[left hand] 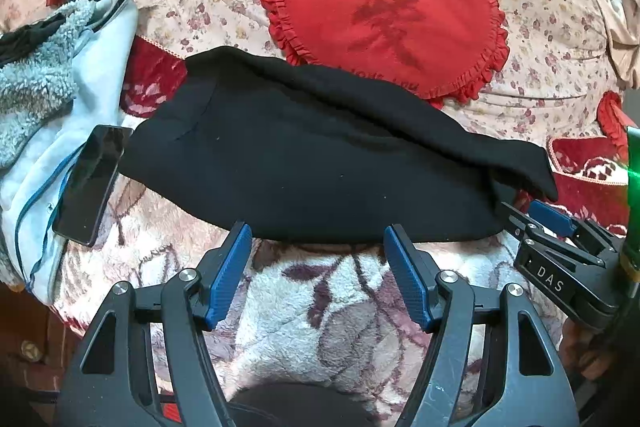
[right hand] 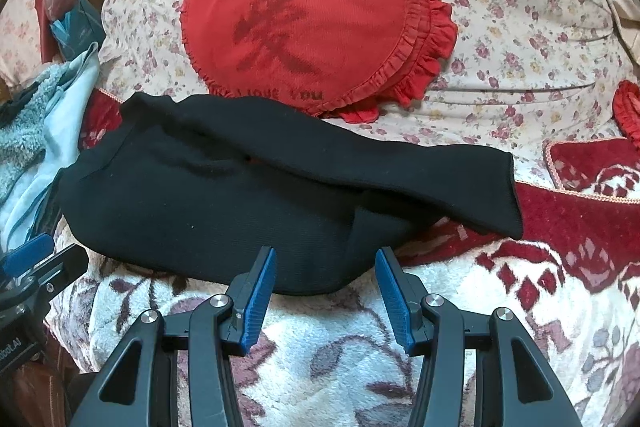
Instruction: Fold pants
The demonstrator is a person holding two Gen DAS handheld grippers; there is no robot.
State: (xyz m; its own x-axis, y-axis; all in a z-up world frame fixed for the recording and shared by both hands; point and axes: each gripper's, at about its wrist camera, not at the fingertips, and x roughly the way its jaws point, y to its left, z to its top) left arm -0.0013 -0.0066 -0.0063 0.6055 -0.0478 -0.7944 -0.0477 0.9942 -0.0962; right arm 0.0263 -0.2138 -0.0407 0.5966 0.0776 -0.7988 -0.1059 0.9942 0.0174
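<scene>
— Black knit pants (left hand: pixel 304 163), folded into a soft, lumpy wedge on a fleecy floral blanket (left hand: pixel 304 307), just near of a frilled red heart cushion (left hand: pixel 380 7).

— Left gripper (left hand: pixel 318 239) and right gripper (right hand: pixel 325 263) poised at the near hem, blue ribbed pads spread, pinching nothing.

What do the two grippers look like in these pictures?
The left gripper and the right gripper each have a black frame with cut-outs, silver pivot bolts and blue ribbed pads. Seen from the left, the right one bears white letters "DAS".
</scene>
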